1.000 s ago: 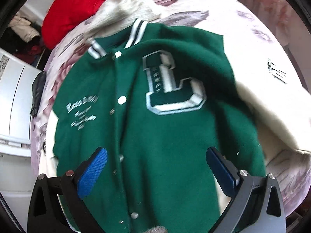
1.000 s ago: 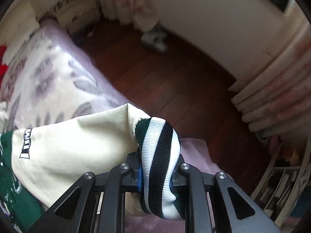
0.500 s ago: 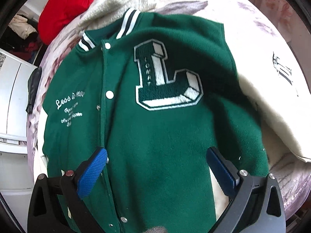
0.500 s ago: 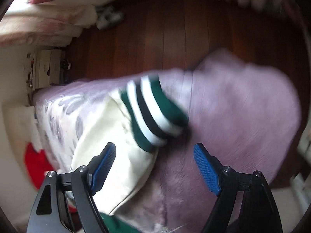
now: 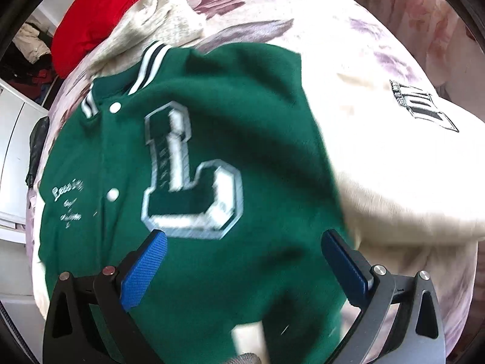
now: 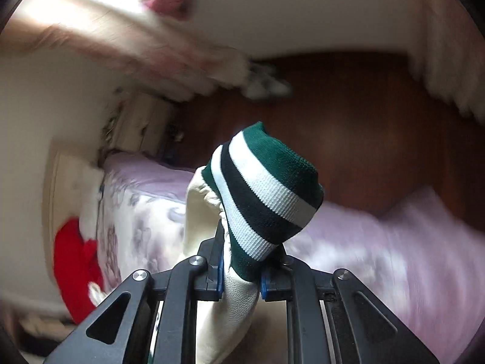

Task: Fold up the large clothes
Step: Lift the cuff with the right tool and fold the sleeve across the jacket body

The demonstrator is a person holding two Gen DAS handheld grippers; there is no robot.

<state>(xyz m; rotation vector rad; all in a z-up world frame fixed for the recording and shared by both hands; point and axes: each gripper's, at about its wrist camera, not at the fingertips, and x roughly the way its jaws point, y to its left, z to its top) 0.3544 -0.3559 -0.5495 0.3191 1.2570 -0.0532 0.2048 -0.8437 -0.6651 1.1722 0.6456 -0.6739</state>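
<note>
A green varsity jacket (image 5: 188, 212) with a big white "L" patch (image 5: 191, 170) lies face up on the bed, collar toward the far left. Its cream sleeve (image 5: 394, 163) stretches to the right. My left gripper (image 5: 242, 261) is open and hovers just above the jacket's lower front, holding nothing. My right gripper (image 6: 241, 273) is shut on the sleeve end at the striped green, white and black cuff (image 6: 266, 194) and holds it up above the bed.
The bed has a pale floral cover (image 5: 348, 24) and a lilac blanket (image 6: 394, 257). A red garment (image 5: 103, 15) and a cream knit (image 5: 163, 27) lie beyond the collar. White furniture (image 5: 12, 151) stands left of the bed. Dark wood floor (image 6: 363, 121) lies beyond the bed.
My right gripper let go of the cuff half a second ago and has gripped it again, lifting it. My left gripper moved closer over the jacket's front, still open.
</note>
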